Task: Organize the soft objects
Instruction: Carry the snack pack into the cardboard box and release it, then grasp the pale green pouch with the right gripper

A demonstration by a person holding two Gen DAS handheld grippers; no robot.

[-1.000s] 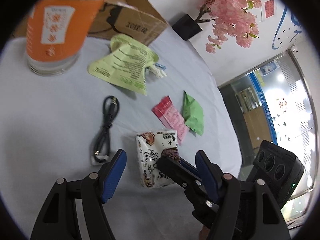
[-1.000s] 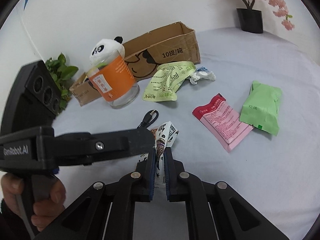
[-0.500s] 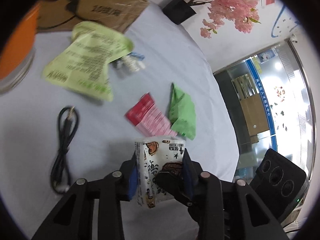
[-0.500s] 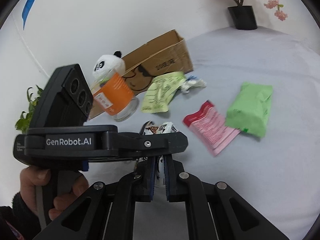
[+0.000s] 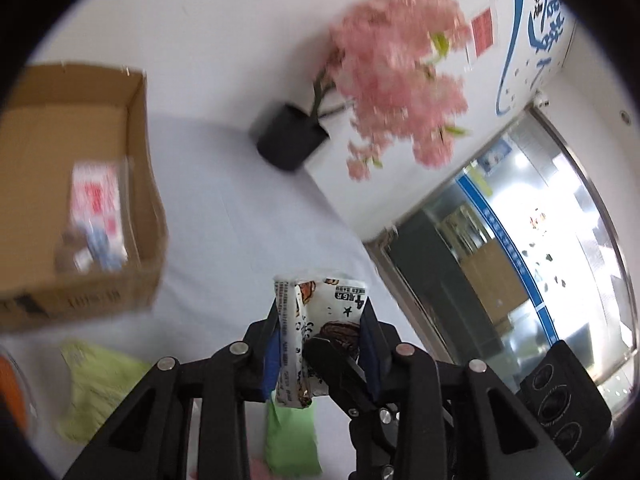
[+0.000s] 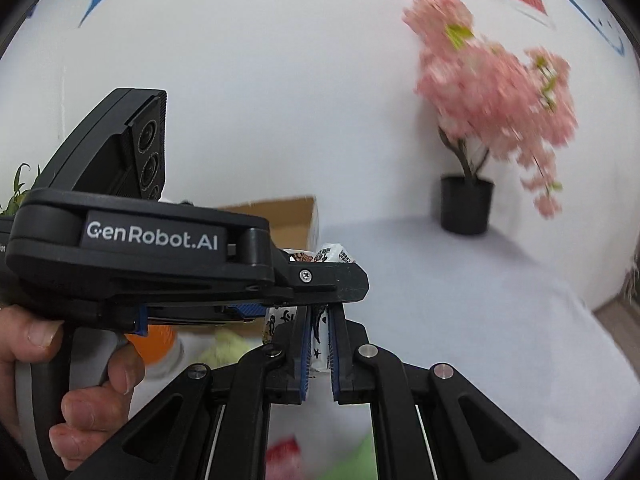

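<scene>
Two grippers hold one snack packet above a pale counter [image 5: 240, 208], and the cardboard box [image 5: 144, 184] serves as the landmark. That box stands open on the counter, with a red-and-white pack [image 5: 96, 200] lying inside it, too blurred to identify. Right of the box and farther back, a pink blossom tree [image 5: 400, 80] stands in a black pot [image 5: 290, 142]. Nearer than the box lies a pale green pouch [image 5: 100, 384], and to its right a bright green packet [image 5: 292, 440]. Right of the box, lifted off the counter, the white snack packet [image 5: 316, 320] is clamped by the left gripper [image 5: 320, 344], whose jaws are closing on it, while the right gripper [image 6: 319, 344] grips its edge tightly.
</scene>
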